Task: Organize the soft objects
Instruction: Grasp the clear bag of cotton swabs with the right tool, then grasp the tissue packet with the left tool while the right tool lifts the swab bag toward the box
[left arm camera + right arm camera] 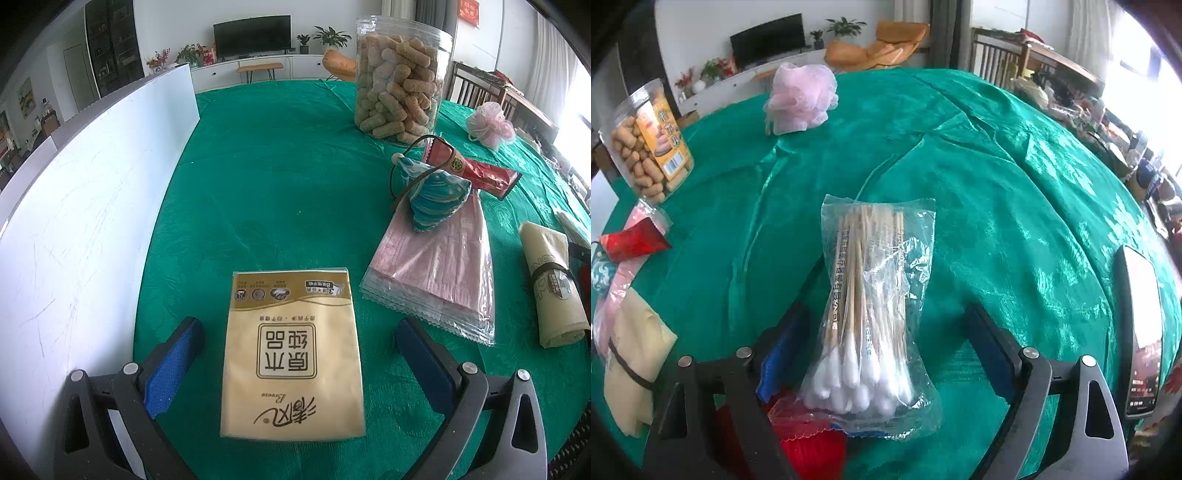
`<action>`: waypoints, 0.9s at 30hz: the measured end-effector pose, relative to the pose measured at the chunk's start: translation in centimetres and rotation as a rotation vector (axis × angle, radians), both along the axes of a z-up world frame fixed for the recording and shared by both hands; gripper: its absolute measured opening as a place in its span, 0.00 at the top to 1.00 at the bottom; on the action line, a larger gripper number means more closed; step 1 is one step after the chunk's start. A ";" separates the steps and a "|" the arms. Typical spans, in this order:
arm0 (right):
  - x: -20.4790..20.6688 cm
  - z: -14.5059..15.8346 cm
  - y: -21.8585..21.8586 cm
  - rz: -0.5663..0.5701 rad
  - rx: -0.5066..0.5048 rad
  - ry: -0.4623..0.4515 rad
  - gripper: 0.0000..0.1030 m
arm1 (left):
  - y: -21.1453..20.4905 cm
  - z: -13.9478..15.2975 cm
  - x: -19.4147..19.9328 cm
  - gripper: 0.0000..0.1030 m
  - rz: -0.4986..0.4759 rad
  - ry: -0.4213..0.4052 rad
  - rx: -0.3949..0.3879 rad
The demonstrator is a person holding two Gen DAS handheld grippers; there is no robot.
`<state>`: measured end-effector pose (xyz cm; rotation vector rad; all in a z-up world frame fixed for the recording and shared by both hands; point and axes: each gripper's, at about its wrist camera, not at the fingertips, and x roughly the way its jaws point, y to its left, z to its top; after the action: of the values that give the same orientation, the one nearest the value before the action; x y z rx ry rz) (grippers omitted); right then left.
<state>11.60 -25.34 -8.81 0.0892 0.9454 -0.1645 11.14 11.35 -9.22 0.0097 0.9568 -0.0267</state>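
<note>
Swabs (pixel 868 306) in their clear bag lie straight ahead of my right gripper (pixel 886 332), right between its two fingers, with neither pad touching the bag. The bag's long axis runs along the line I point, cotton heads nearest me, wooden sticks leading away toward the pink pouf (pixel 801 98). My right gripper stands spread wide, pinching nothing. The near end of the bag rests on something red (pixel 809 439) below the swabs; I cannot tell what that is.

Tissue pack (pixel 291 354) lies likewise between the fingers of my left gripper (pixel 295 354), also spread and clear of the pack on both sides. Its long axis points away from me too.

Taking the swabs as landmark: to their left sit the beige roll (pixel 635 365), the pink masks (pixel 613 295) and, further off, the jar (pixel 646 140); to their right a phone (pixel 1141 336) lies on the green surface (pixel 997 184).

Each hand is nearest its own thing, so I judge that any pinch would close across the short width, no turning needed. The bag is slippery and loose, so it may slide or crumple.
</note>
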 end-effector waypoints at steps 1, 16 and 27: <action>-0.2 0.0 -0.2 0.001 0.001 0.001 0.13 | 0.0 0.0 0.0 0.00 0.000 0.000 0.000; 6.6 0.6 -2.8 0.117 0.174 0.484 0.10 | 0.0 0.2 1.0 0.00 -0.019 0.067 0.002; 6.8 1.0 -1.4 0.081 0.139 0.526 0.34 | -0.8 2.0 2.4 0.48 -0.085 0.209 0.128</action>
<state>18.42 -26.79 -7.85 0.1389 1.4828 -0.0456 13.52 10.54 -7.23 0.1689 1.1654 -0.0452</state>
